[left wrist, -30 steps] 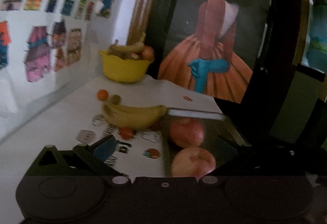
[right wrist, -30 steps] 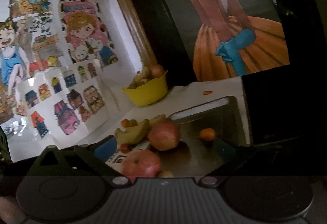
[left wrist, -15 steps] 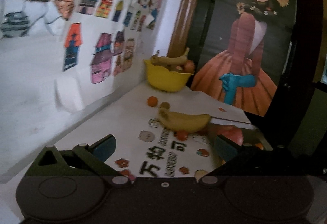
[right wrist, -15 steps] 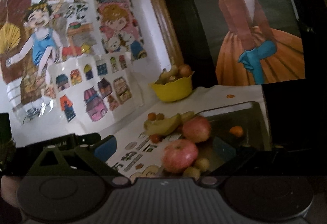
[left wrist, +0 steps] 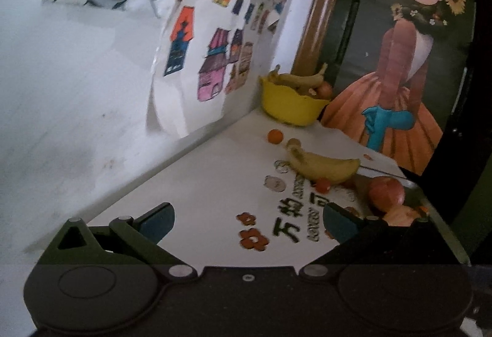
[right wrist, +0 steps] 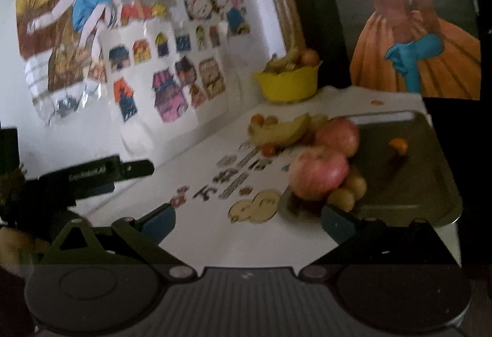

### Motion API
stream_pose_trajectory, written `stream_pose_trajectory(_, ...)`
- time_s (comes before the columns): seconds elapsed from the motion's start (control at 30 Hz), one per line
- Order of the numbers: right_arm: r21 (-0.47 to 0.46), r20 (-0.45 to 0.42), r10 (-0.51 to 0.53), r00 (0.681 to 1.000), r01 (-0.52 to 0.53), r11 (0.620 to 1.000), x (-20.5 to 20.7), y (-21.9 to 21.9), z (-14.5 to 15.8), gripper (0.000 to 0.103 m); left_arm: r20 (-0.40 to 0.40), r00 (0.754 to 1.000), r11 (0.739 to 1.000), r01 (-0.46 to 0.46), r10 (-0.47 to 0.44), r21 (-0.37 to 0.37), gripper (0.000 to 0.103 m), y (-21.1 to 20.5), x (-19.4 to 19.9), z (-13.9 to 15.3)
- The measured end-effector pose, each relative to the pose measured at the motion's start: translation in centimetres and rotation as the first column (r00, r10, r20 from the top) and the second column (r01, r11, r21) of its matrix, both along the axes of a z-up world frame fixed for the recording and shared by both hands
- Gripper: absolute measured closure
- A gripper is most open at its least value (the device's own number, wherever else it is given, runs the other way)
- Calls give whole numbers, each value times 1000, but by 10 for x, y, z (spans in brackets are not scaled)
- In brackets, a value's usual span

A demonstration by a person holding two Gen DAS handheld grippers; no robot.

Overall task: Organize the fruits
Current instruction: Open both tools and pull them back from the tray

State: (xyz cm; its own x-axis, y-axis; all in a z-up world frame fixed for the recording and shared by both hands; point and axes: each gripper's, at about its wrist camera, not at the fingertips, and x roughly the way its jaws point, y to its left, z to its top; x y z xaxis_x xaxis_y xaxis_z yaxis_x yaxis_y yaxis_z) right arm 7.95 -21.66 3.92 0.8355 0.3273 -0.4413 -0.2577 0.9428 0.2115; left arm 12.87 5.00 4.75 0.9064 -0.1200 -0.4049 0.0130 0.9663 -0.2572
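White table [left wrist: 190,183]: yellow bowl [left wrist: 289,108] upper middle is part-filled; bananas [left wrist: 323,166], apples [right wrist: 319,172] remain outside. Left gripper [left wrist: 247,218] and right gripper [right wrist: 247,218] gape wide, empty.

Two hand-held claws, dark bodies with blue finger pads

The left claw [left wrist: 247,218] has a black body with two round, flat discs, silver screw heads at the joints and one small screw in the middle; its dark arms form a triangle opening and end in blue pads [left wrist: 156,220]. The right claw [right wrist: 247,218] has the same shape, but its middle part is grey with fine ribs. In the right wrist view, the other claw's black side shows small white lettering, too blurred to read.
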Motion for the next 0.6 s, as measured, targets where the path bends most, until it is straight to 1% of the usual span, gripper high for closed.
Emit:
stream_pose_trajectory(0.33,-64,-58,81,995,-85,994,4,33,-12,0,-33,999,1000,-11,11,29,1,16,8,-9)
stream_pose_trajectory(0.6,-133,-92,135,986,-147,980,30,47,-7,0,-81,996,998,-18,23,59,1,25,26,-8)
